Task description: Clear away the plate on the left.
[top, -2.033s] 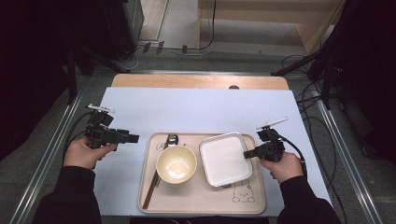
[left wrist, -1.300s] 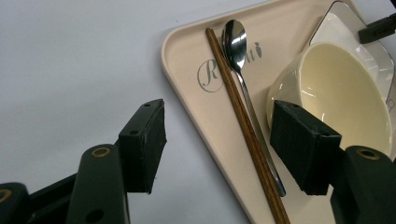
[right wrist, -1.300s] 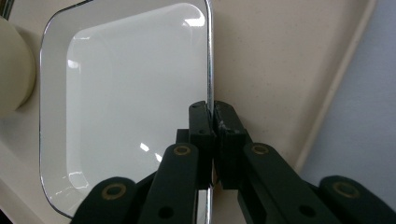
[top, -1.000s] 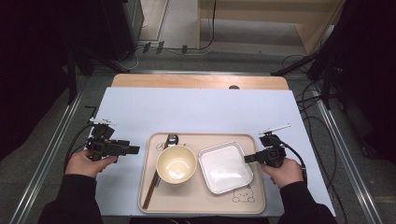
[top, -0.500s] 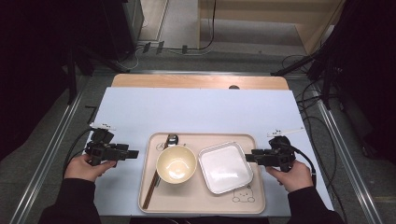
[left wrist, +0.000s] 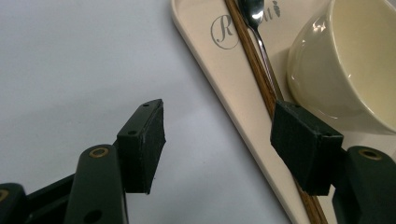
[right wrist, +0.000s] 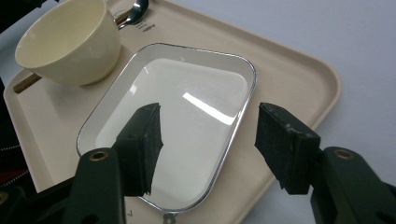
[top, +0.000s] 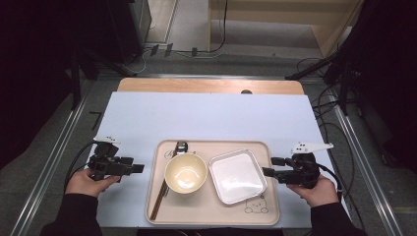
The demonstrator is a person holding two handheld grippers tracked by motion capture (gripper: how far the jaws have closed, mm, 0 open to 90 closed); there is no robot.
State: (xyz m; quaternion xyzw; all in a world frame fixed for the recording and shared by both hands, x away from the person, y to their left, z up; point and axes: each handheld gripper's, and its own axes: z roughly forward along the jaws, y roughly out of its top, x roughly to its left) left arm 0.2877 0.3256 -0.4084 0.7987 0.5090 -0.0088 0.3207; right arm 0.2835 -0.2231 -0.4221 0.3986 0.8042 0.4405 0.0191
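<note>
Now that the square plate (top: 238,176) lies flat on the tray (top: 275,216), right of the bowl (top: 185,172), I back my right claw (top: 268,172) off to the right; its jaws have just been opening and hold nothing. I pull level so no jaw clips the rim. My left claw (top: 139,168) waits spread over the worktop (top: 206,115).

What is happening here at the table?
A person holds a gripper in each hand beside a beige tray. The right gripper has just been opening its jaws; nothing sits between them, and the white rectangular plate lies flat on the tray beside the cream bowl. The left gripper waits open.
</note>
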